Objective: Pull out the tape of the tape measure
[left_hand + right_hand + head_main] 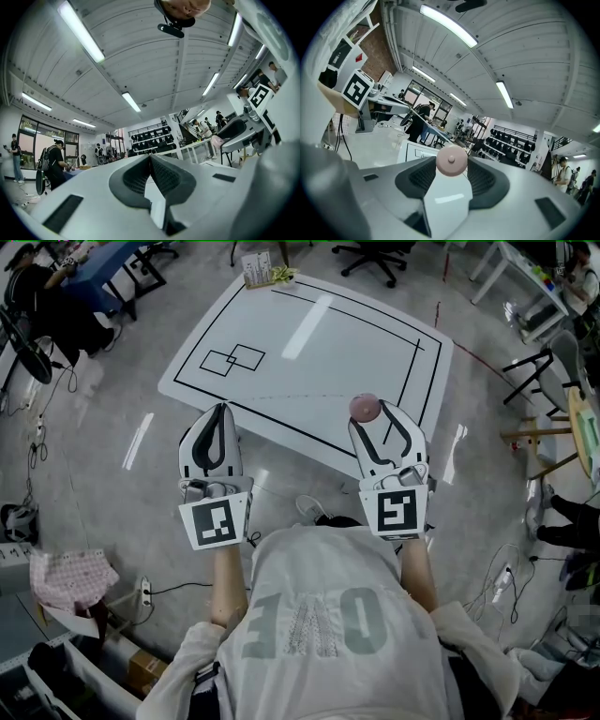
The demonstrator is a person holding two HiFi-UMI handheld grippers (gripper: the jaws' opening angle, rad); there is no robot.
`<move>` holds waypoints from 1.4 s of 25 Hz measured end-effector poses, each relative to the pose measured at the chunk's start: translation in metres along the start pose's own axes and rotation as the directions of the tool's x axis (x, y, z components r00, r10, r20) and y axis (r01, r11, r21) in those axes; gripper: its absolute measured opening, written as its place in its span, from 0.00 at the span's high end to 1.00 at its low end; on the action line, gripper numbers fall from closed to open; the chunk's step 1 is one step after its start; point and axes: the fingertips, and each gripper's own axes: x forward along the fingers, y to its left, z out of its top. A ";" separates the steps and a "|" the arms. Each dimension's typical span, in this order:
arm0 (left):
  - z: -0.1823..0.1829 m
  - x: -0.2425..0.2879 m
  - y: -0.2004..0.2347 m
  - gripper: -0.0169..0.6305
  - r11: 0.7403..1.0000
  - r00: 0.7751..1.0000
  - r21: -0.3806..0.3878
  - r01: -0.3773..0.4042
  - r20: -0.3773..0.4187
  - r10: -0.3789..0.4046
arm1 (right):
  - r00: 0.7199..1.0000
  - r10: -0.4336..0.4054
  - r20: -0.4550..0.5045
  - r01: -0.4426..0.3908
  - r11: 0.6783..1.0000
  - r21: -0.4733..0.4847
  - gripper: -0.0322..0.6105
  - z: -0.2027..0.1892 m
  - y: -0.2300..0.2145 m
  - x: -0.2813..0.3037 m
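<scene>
Overhead, a steep look down on two hand-held grippers raised side by side above the near edge of a white bench [309,343] marked with black lines. Right gripper [379,420] with jaws standing well apart and clamped on a round pink tape measure [451,161] — the disc pinched at the very tips, its flat face and small centre button turned back toward that gripper's own camera. Left gripper [220,411] level with it and well apart on its left, jaws pressed fully together with nothing between them. Ahead of the left gripper, two small overlapping squares [232,360] drawn inside the bench's black border. Just behind each gripper, a cube with a square marker [397,512], then a bare forearm and a pale printed shirt [328,615]. Far ahead of the right gripper, past the bench — a black office chair [375,254] on the grey floor. From the gripper cameras, long ceiling strip lights [447,23], dark racks of gear along the far wall, and people standing at other work surfaces.
</scene>
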 end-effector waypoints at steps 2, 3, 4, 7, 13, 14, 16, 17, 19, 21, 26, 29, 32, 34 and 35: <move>-0.002 -0.002 0.011 0.93 0.999 0.999 -0.029 -0.045 -0.002 0.045 | 0.999 -0.045 -0.020 0.046 0.997 0.054 0.60 -0.007 -0.009 -0.001; -0.003 -0.004 0.019 0.93 0.997 0.998 -0.041 -0.068 -0.007 0.067 | 0.997 -0.069 -0.034 0.072 0.994 0.087 0.60 -0.012 -0.016 -0.003; -0.004 -0.006 0.026 0.93 0.996 0.997 -0.041 -0.082 -0.010 0.081 | 0.995 -0.085 -0.046 0.090 0.989 0.116 0.60 -0.018 -0.024 -0.005; -0.004 -0.012 0.039 0.93 0.994 0.994 -0.010 -0.107 -0.016 0.106 | 0.992 -0.111 -0.068 0.118 0.986 0.119 0.60 -0.027 -0.035 -0.013; -0.009 -0.015 0.047 0.93 0.991 0.990 -0.009 -0.136 -0.029 0.136 | 0.990 -0.124 -0.065 0.130 0.987 0.099 0.60 -0.027 -0.039 -0.015; -0.009 -0.015 0.049 0.93 0.989 0.989 -0.010 -0.145 -0.029 0.144 | 0.990 -0.124 -0.062 0.129 0.987 0.100 0.60 -0.027 -0.039 -0.015; -0.012 -0.017 0.054 0.93 0.986 0.986 -0.016 -0.166 -0.034 0.165 | 0.990 -0.128 -0.061 0.134 0.985 0.110 0.60 -0.028 -0.041 -0.016; -0.013 -0.018 0.057 0.93 0.984 0.984 -0.018 -0.175 -0.039 0.174 | 0.989 -0.132 -0.065 0.138 0.984 0.115 0.60 -0.030 -0.043 -0.016; -0.015 -0.019 0.060 0.93 0.983 0.982 -0.015 -0.182 -0.044 0.181 | 0.988 -0.133 -0.075 0.141 0.983 0.118 0.60 -0.034 -0.044 -0.017; -0.014 -0.018 0.059 0.93 0.983 0.982 -0.013 -0.182 -0.044 0.182 | 0.987 -0.136 -0.084 0.145 0.983 0.112 0.60 -0.036 -0.045 -0.017; -0.018 -0.016 0.059 0.93 0.981 0.981 -0.029 -0.190 -0.054 0.189 | 0.982 -0.164 -0.095 0.175 0.976 0.129 0.60 -0.041 -0.054 -0.018; -0.021 -0.020 0.069 0.93 0.974 0.973 -0.036 -0.222 -0.067 0.220 | 0.975 -0.194 -0.108 0.208 0.968 0.139 0.60 -0.048 -0.068 -0.024; -0.021 -0.023 0.074 0.93 0.972 0.971 -0.017 -0.232 -0.067 0.231 | 0.971 -0.207 -0.117 0.222 0.966 0.134 0.60 -0.054 -0.077 -0.029; -0.020 -0.022 0.072 0.93 0.973 0.970 -0.012 -0.232 -0.071 0.231 | 0.971 -0.209 -0.120 0.224 0.965 0.135 0.60 -0.056 -0.078 -0.030; -0.020 -0.022 0.071 0.93 0.973 0.971 -0.015 -0.230 -0.072 0.229 | 0.970 -0.210 -0.119 0.225 0.964 0.140 0.60 -0.057 -0.079 -0.030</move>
